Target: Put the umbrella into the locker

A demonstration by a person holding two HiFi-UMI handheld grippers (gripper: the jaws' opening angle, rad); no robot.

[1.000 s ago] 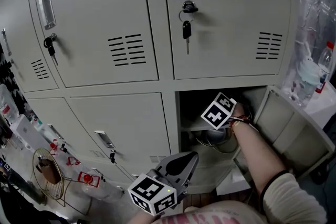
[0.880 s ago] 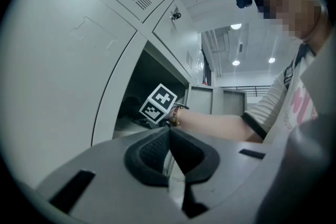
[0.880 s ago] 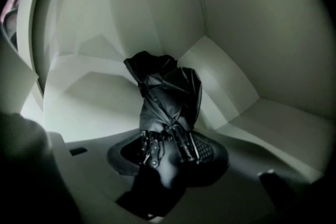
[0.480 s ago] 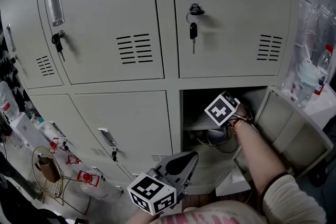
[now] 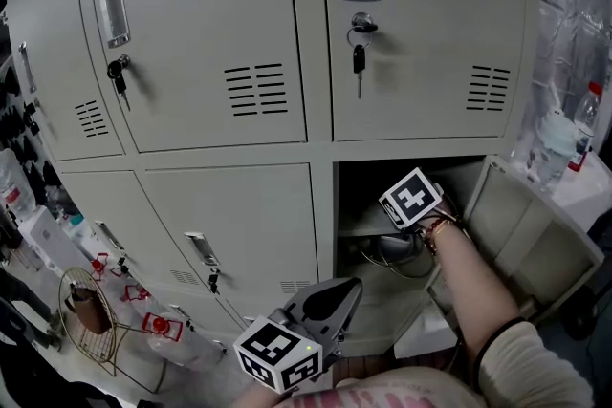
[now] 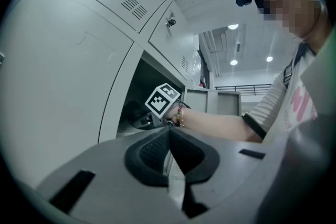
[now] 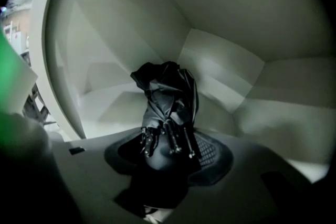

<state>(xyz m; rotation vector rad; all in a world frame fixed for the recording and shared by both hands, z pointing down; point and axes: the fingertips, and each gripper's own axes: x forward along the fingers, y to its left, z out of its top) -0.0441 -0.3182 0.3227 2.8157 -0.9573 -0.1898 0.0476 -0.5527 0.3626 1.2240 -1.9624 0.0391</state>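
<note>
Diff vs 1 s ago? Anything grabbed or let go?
The right gripper rolled and shifted slightly inside the open locker. Its jaws have just been opening, with the folded black umbrella between them. The left gripper stayed shut and empty, and the locker door stayed open.

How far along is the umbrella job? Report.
Done: the locker door stands open and the umbrella is inside the compartment. In hand: the right gripper has it between jaws that have just been opening. Remaining: draw that gripper out and probably shut the door. The left gripper waits outside, shut.
</note>
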